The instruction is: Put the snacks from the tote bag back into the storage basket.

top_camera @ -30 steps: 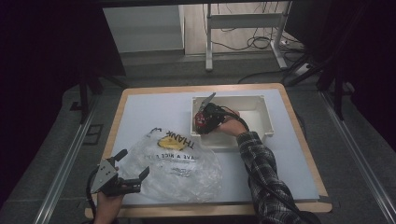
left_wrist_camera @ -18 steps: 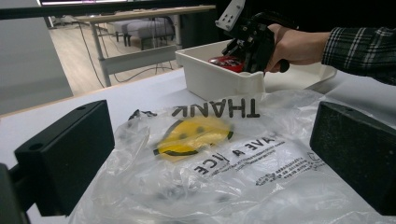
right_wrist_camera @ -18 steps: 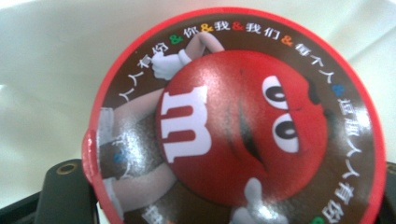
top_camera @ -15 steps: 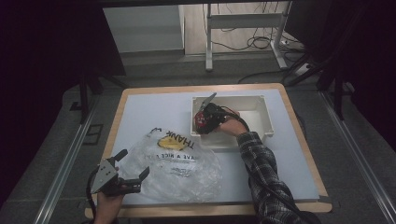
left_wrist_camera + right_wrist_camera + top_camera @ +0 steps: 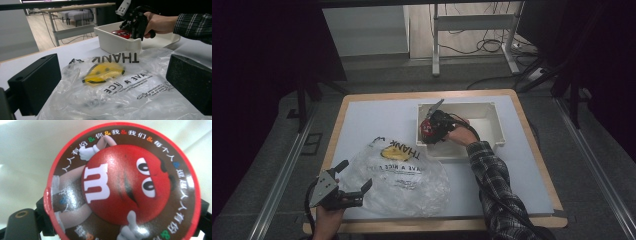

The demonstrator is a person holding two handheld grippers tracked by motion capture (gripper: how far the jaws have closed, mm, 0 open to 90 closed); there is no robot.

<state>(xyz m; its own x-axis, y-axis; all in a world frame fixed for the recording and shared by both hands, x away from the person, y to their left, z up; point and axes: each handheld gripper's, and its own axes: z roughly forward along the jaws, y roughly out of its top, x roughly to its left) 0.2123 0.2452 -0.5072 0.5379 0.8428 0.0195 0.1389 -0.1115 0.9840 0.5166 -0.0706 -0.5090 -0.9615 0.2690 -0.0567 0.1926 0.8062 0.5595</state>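
Item: red candy tub (image 5: 122,187) in white bin (image 5: 492,131), between our half-parted right gripper (image 5: 430,129) jaws (just opening; left gripper (image 5: 349,179) open over bag (image 5: 399,175)) — we close squarely before lifting.

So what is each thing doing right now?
Candy tub: in the white bin, red lid facing the camera, between the right gripper's jaws.
White bin: open-topped, on the table.
Plastic bag: lying crumpled on the table.
Left gripper: open, at the bag's edge.
Right gripper: jaws just opening around the tub.

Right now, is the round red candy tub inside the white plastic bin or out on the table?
Inside: the round red candy tub sits within the white plastic bin.
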